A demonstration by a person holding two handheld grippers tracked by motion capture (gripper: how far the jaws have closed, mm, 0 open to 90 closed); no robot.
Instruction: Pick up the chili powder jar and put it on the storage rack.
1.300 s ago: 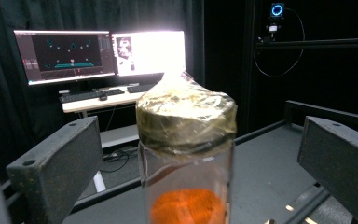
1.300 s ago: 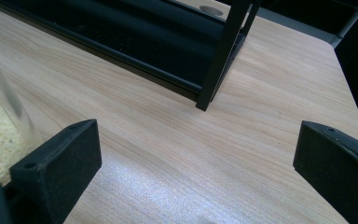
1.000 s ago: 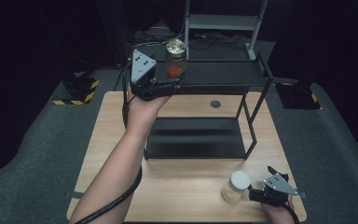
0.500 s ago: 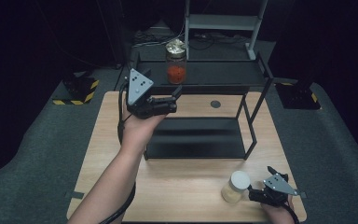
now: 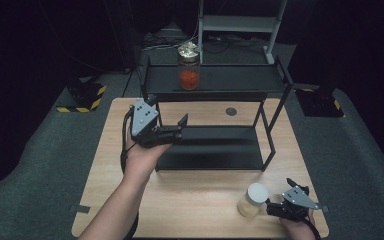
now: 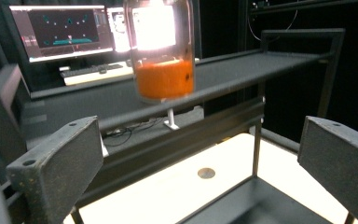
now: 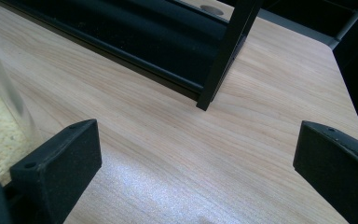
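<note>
left gripper point(image 5: 172, 131): raised, jaws wide apart, empty | right gripper point(image 5: 280, 205): low, jaws wide apart, empty

black shelf point(image 5: 220, 80), orange-filled jar point(image 5: 188, 67), light wood table point(image 5: 200, 200)

Jar point(image 5: 189, 66) on rack's point(image 5: 275, 82) top shelf — second jar point(image 5: 252, 199) (front right) on table point(image 5: 200, 200).

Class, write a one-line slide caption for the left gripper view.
Open left claw faces an orange-filled jar on the black shelf.
</note>
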